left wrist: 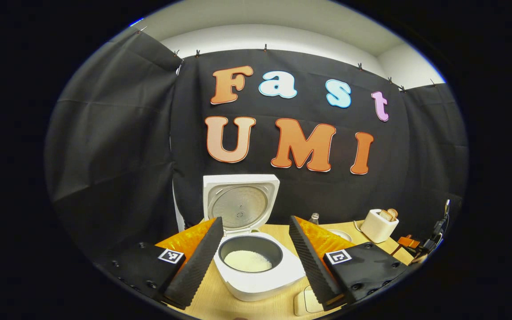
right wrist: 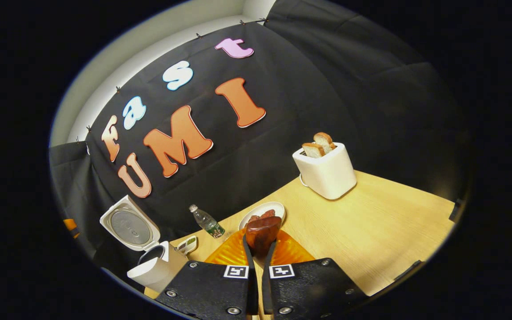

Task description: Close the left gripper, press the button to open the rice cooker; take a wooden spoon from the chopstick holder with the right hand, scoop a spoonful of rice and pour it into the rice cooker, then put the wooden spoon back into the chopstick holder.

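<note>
Tongs on the right [right wrist: 258, 249] are seen nearly closed, their fingers pinched on the wooden spoon [right wrist: 262, 233], whose dark bowl stands up just past the tips and appears empty, though its hollow side cannot be made out. Tongs on the left [left wrist: 256, 249] are held wide apart with nothing between them, hovering before the rice cooker [left wrist: 258, 271]. The cooker's lid [left wrist: 240, 204] is raised upright, and a layer of white rice [left wrist: 248, 261] is seen at the bottom of the inner pot. In the right gripper view, the cooker is placed well off to the left on the worktop [right wrist: 371, 222], with a water bottle [right wrist: 207, 222], a plate [right wrist: 262, 212] and a toaster [right wrist: 327, 171] further out. The chopstick holder cannot be identified. The pouring step is judged done; the spoon's return to the holder is called for, needing the holder found and the handle lowered upright.
</note>
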{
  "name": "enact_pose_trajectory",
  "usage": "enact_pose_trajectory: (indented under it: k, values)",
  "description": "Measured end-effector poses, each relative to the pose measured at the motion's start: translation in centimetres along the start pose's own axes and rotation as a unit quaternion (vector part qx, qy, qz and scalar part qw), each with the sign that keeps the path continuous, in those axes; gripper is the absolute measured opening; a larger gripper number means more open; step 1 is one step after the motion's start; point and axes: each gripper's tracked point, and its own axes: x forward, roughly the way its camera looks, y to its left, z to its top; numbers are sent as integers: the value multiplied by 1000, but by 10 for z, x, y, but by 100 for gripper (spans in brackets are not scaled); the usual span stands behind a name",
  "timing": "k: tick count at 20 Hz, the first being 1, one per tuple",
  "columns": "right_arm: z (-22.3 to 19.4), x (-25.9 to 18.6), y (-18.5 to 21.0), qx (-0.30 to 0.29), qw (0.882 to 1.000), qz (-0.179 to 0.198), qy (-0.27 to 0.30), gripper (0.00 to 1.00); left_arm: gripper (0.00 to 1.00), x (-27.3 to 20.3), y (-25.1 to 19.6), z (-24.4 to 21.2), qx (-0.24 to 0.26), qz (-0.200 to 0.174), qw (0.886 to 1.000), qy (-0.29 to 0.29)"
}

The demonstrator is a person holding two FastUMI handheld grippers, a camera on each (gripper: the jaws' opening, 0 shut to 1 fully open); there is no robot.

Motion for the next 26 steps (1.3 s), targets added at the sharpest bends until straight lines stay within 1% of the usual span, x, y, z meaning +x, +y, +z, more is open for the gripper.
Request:
enact_pose_trajectory:
  k: [1,8,9,10,12,13,14,17,18,19,20,21,22,23,24,25,26]
  values:
    - [-7,1,-4,1,1000,-2,5,3,100,0,-1,-1,1,1,1000,2]
    - [-23,2,-23,23,1000,-13,8,3,100,-4,-4,-2,6,7,1000,5]
    - [-27,1,-23,20,1000,-11,13,5,100,-4,-4,-3,5,7,1000,6]
    - [-24,0,-23,18,1000,-12,7,9,100,-5,-3,-3,4,8,1000,6]
    - [-27,-2,-25,17,1000,-11,10,12,100,-7,-3,-3,4,7,1000,6]
    - [-27,-4,-32,20,1000,-14,11,13,100,-7,-3,-3,5,7,1000,6]
    - [-23,-5,-38,25,999,-19,13,16,100,-8,-2,-3,7,7,1000,6]
    - [-17,-10,-48,52,998,-36,20,22,100,-10,2,-1,10,7,1000,3]
    - [-16,-11,-52,57,997,-44,22,14,100,-10,4,-2,10,7,1000,4]
    - [-15,-15,-55,60,997,-51,24,30,100,-10,7,-3,11,8,1000,6]
    - [-12,-19,-57,62,996,-56,22,43,100,-9,10,-3,11,9,1000,7]
    - [-8,-24,-58,61,996,-64,19,39,100,-7,12,-2,9,9,1000,6]
    - [-3,-27,-61,57,996,-73,14,61,100,-7,14,0,7,9,1000,5]
    - [1,-29,-62,50,995,-84,12,68,100,-5,17,2,4,9,1000,3]
    - [6,-34,-63,40,995,-94,10,82,100,-4,18,3,2,8,1000,1]
    - [11,-37,-63,28,994,-102,7,79,100,-2,19,6,0,6,1000,-1]
    - [17,-40,-62,14,994,-110,4,94,100,0,20,8,-2,5,1000,-1]
